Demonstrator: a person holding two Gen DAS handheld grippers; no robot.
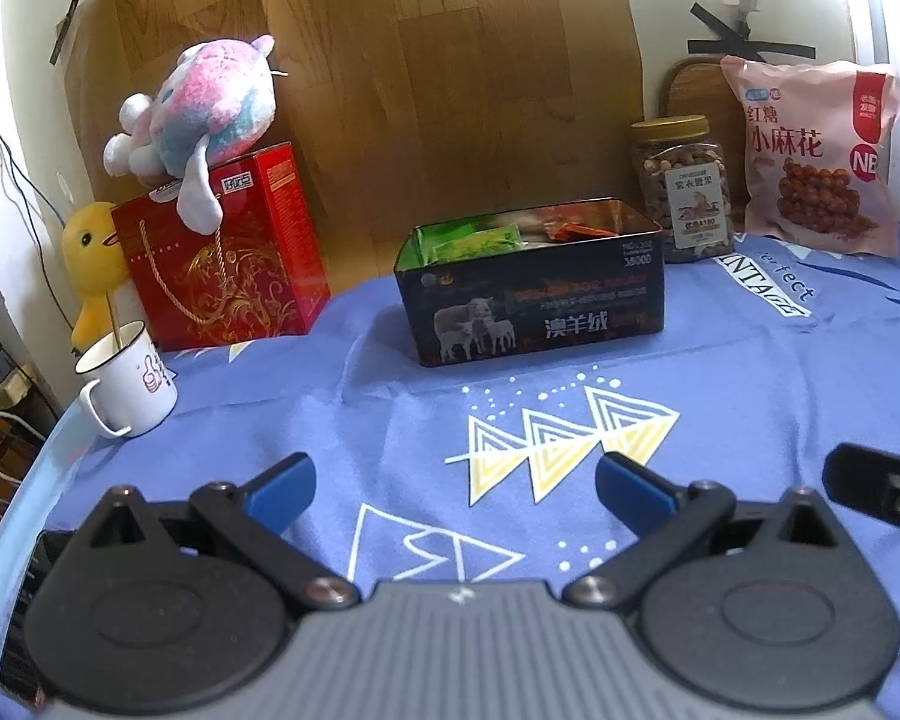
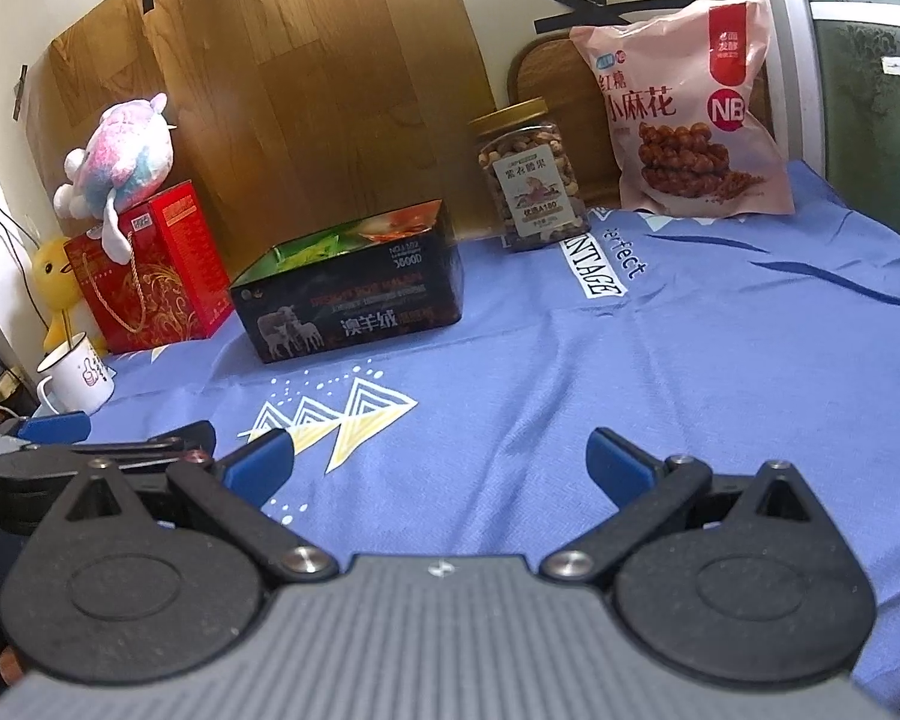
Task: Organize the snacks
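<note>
A black open tin [image 1: 534, 306] [image 2: 354, 294] with sheep on its front stands at the back of the blue tablecloth; green and orange snack packets [image 1: 480, 240] lie inside it. A clear jar of nuts [image 1: 684, 192] [image 2: 531, 177] with a gold lid stands to its right. A pink snack bag [image 1: 810, 156] [image 2: 690, 114] leans against the wall further right. My left gripper [image 1: 456, 486] is open, low over the cloth in front of the tin, nothing between its fingers. My right gripper [image 2: 441, 459] is open too, empty, beside the left one.
A red gift box [image 1: 228, 252] [image 2: 150, 276] with a plush toy [image 1: 198, 114] on top stands at the back left, a yellow duck toy [image 1: 90, 264] beside it. A white mug [image 1: 129, 384] [image 2: 75, 378] sits near the left table edge. A wooden board [image 1: 390, 90] covers the wall.
</note>
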